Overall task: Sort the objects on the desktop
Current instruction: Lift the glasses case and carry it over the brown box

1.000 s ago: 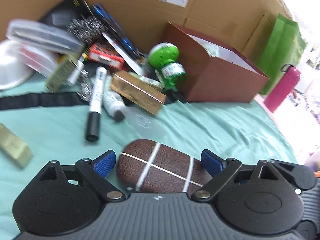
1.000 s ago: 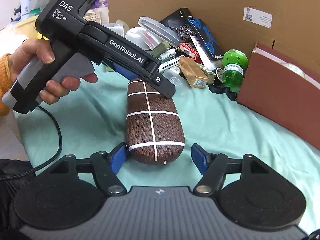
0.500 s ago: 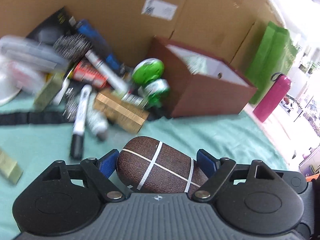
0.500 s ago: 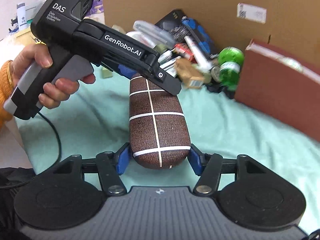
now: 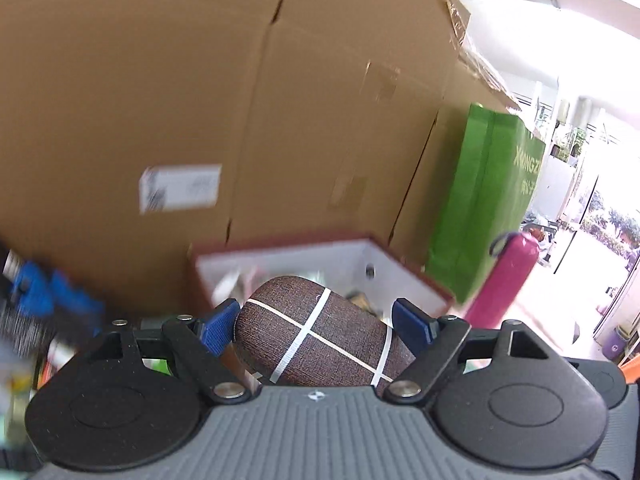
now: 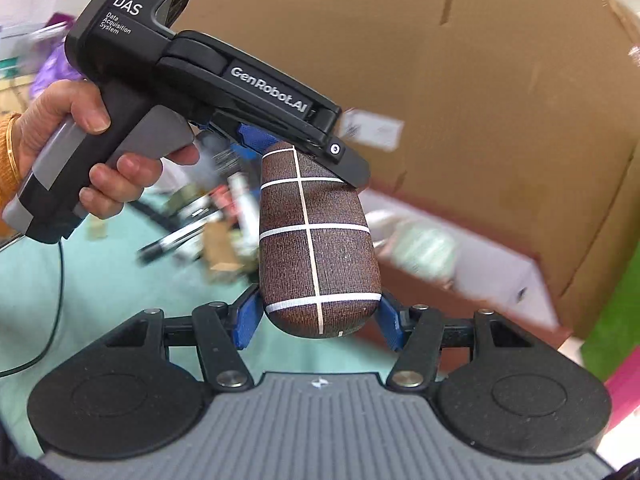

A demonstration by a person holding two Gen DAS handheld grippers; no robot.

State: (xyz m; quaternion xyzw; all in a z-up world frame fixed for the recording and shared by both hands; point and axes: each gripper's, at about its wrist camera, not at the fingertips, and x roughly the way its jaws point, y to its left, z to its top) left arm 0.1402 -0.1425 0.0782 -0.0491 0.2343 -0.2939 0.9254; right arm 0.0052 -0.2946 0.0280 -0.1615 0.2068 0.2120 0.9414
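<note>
both ends of brown glasses case [image 6: 316, 248] clamped, left tool [image 5: 316, 320] and right tool [image 6: 318, 320], above red box [image 5: 420, 280].

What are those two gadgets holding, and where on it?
A brown case, one end each: right gripper on the near end, left gripper on the far end.

1. The case [image 6: 316, 240] sits at frame centre in the right wrist view, between the right gripper [image 6: 318, 318] below and the left gripper [image 6: 280, 148] above.
2. The open box [image 5: 320, 264] lies behind the case in the left wrist view.
3. A bag [image 5: 480, 208] and a bottle [image 5: 508, 272] stand right of the box.
</note>
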